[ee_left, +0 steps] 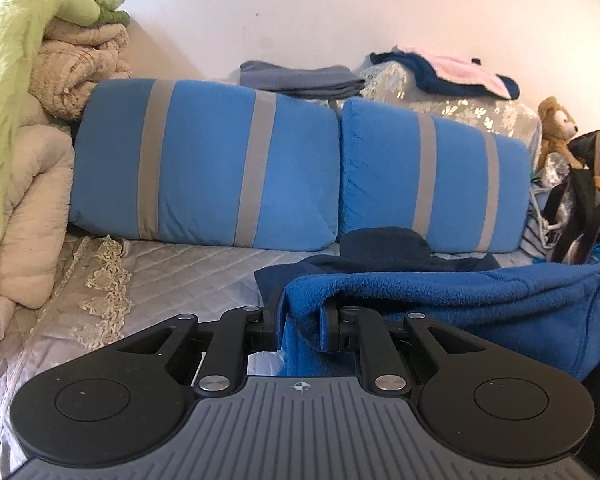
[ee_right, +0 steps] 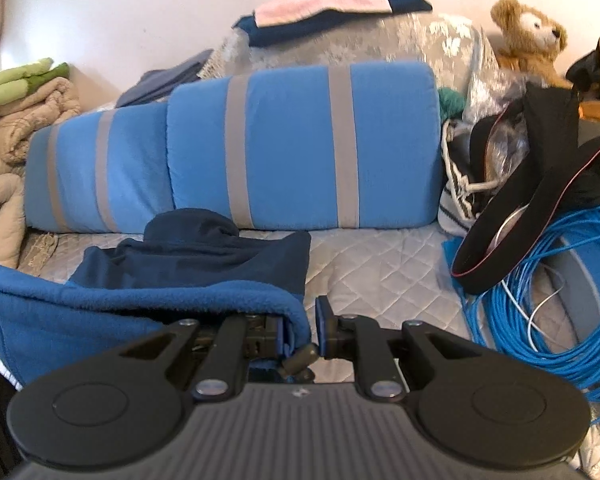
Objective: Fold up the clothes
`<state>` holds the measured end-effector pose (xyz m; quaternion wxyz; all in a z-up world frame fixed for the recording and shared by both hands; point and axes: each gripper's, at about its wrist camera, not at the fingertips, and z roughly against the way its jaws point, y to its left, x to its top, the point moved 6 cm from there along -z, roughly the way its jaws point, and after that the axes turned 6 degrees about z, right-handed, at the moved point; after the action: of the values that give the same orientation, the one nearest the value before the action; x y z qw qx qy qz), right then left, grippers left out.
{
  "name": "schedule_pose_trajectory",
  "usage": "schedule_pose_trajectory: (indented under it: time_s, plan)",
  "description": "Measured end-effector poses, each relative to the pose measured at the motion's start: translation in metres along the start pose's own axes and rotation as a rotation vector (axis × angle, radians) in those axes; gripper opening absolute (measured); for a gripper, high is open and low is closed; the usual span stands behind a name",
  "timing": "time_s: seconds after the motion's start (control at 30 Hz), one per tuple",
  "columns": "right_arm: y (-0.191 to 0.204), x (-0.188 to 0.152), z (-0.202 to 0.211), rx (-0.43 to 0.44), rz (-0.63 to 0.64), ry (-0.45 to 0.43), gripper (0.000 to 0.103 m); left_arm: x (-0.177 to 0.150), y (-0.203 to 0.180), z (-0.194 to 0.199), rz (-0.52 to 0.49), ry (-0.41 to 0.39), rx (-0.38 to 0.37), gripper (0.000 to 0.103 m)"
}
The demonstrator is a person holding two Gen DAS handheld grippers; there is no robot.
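While the blue fleece garment (ee_left: 460, 296) hangs stretched between the two tools above the quilted grey cover (ee_left: 188, 276), the left gripper (ee_left: 302, 330) holds one of its corners: the cloth fills the gap between the two fingers, and both fingers press against it. The right gripper (ee_right: 305, 330) holds the opposite corner. In the right wrist view the fleece edge (ee_right: 296, 316) wraps over the left-hand finger and drops into the narrow gap; the right-hand finger pad (ee_right: 322, 320) stands just beside the cloth, and contact on that side appears likely but is not clearly shown.

The lifted upper edge of the garment runs roughly level between the grippers. Its darker navy portion (ee_right: 204, 256) lies behind that edge on the cover, with a rounded navy fold (ee_left: 384, 242) resting against the base of the striped cushions.

Two blue cushions with grey stripes (ee_left: 208, 168) stand along the wall. Folded beige and green bedding (ee_left: 60, 60) is stacked at the left end. A coil of blue cable (ee_right: 540, 304) lies at the right end, beside a black bag (ee_right: 532, 184). A plush bear (ee_right: 528, 36) sits above the bag.
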<state>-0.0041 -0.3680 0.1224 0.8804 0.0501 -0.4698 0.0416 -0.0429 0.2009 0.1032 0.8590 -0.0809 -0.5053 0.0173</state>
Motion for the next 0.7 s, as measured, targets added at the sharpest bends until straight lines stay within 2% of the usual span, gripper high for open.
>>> schedule_pose_trajectory:
  time_s: [0.27, 0.7]
  plan:
    - [-0.006, 0.008, -0.056, -0.008, -0.018, 0.085, 0.016, 0.001, 0.010, -0.051, 0.002, 0.092, 0.032, 0.017]
    - [-0.011, -0.013, -0.151, -0.023, -0.072, 0.250, 0.016, -0.031, 0.028, -0.134, 0.005, 0.268, 0.089, 0.017]
